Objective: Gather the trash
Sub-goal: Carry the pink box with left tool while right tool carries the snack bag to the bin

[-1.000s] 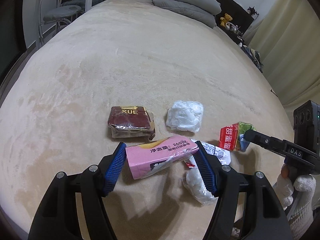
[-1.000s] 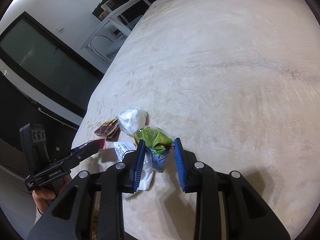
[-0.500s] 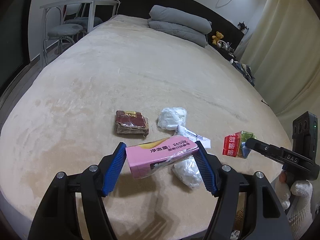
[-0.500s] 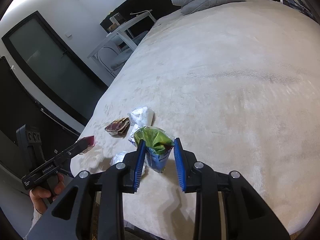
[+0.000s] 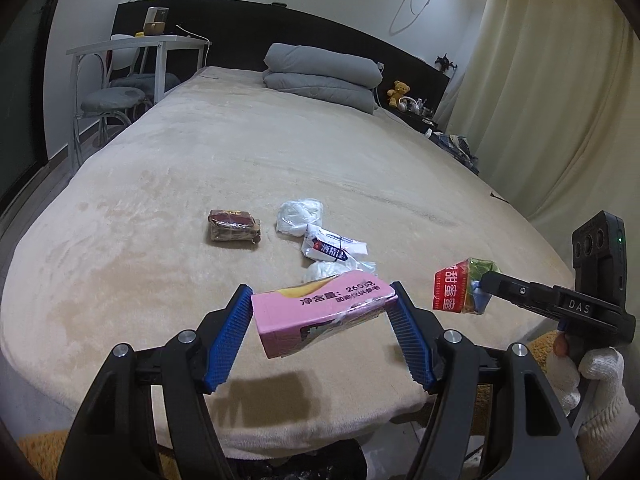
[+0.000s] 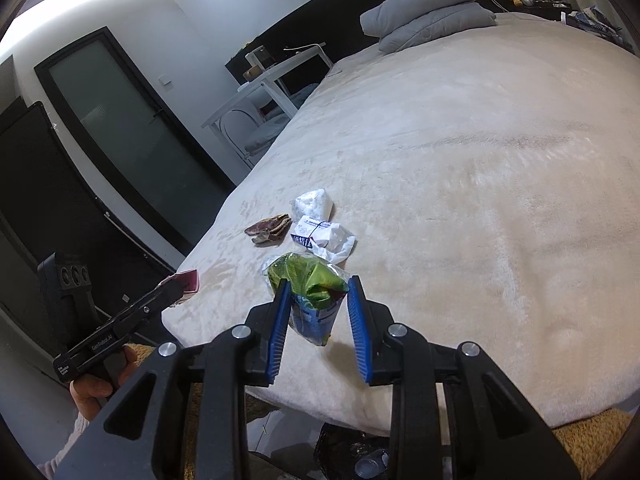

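1. Left gripper (image 5: 322, 318): blue pads clamped on the two ends of a pink carton (image 5: 320, 318). Carton is tilted, lifted off the bed (image 5: 240, 152), above its near edge; its shadow falls on the blanket below.
2. Right gripper (image 6: 318, 312): jaws at a narrow gap, closed on a crumpled snack bag (image 6: 314, 292). Green top sticks out above the pads, blue part hangs down between them. In the left wrist view the same bag (image 5: 462, 290) shows a red printed face and sits at the fingertips, off to the right of the carton, clear of the blanket.
3. Both held items are near each other, not touching, over the foot end of the bed.
4. Left on the blanket: brown wrapped packet (image 5: 234, 230), lying flat, apart from the rest.
5. White crumpled wad (image 5: 298, 216), to the right of the packet.
6. White printed wrapper (image 5: 332, 248), touching the wad on its near side.
7. Another white crumpled piece (image 5: 332, 270) just behind the carton, partly hidden by it; can't tell whether it touches the printed wrapper.
8. Dark bag (image 6: 352, 454) on the floor under the bed's near edge, something clear inside; contents too dim to make out.
9. Grey folded duvet (image 5: 320, 76) at the head end, well apart from the trash.
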Available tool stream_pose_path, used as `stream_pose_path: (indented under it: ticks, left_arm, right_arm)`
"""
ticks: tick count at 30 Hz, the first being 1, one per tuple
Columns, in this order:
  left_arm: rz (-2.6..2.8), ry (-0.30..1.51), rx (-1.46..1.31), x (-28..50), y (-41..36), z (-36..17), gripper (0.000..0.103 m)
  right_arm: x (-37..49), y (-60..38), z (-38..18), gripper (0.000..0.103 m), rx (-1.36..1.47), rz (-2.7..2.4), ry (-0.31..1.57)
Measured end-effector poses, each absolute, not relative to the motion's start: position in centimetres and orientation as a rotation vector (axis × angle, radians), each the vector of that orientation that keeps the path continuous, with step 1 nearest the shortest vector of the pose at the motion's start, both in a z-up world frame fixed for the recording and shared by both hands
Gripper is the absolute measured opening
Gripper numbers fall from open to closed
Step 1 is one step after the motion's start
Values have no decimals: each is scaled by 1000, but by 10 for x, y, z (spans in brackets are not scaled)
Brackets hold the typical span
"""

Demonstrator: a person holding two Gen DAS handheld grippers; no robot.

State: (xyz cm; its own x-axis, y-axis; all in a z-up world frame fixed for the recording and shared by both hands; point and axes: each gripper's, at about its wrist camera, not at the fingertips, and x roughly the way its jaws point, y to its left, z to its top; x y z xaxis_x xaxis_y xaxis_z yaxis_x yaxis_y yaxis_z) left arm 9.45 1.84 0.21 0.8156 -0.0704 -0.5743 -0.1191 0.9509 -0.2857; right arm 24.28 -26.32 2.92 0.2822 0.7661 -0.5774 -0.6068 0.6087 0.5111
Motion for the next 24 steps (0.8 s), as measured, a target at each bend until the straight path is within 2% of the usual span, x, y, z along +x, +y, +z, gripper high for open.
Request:
stream_pose_path:
  ticks: [14,24]
  left_arm:
    - [-10,639,-261,46,-26,-17,67]
    - [-24,720,-276,36,-38,-36,67]
  right_arm:
    - [173,-276,14,31,150,991,897]
    - [165,-276,-6,31,123,970,972]
